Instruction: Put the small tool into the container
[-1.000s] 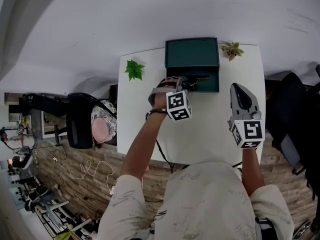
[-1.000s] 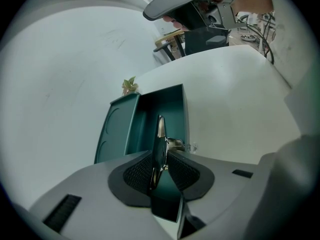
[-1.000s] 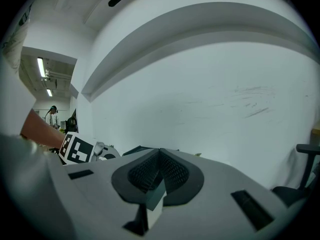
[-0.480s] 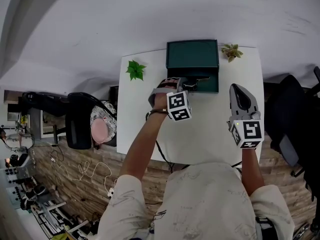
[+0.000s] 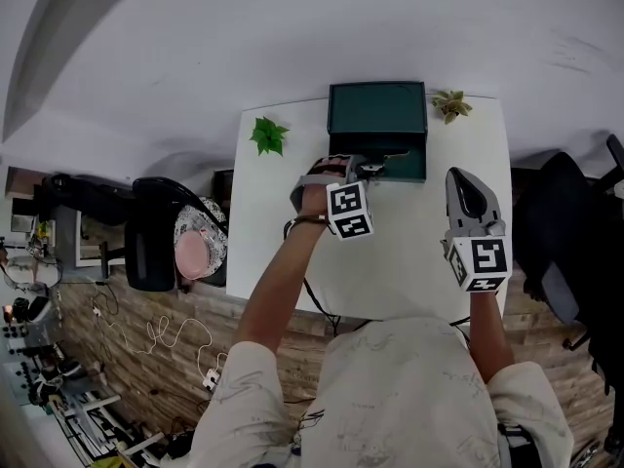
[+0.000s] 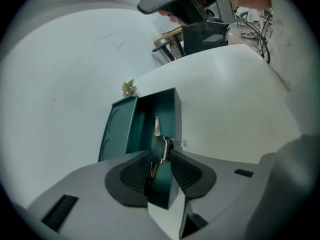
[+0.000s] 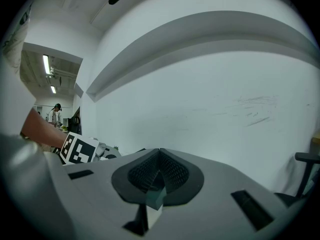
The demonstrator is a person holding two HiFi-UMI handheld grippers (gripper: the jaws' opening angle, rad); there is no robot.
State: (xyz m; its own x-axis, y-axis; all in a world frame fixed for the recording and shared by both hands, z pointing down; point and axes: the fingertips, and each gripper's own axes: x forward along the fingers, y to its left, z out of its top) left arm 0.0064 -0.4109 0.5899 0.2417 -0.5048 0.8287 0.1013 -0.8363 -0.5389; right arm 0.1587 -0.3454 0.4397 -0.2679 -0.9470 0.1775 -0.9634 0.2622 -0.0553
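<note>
Small tool [image 6: 159, 143] sits between the pads of the left claw [image 6: 161, 170], right at the open green container [image 6: 117, 129] on the white counter [image 6: 235, 99]. That claw has just been opening and now stands wide. Right claw [image 7: 159, 154] is closed, off to the side.

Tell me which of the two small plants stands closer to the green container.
The pale plant right of the container, almost beside its wall. The bright green plant stands farther off, at left.
</note>
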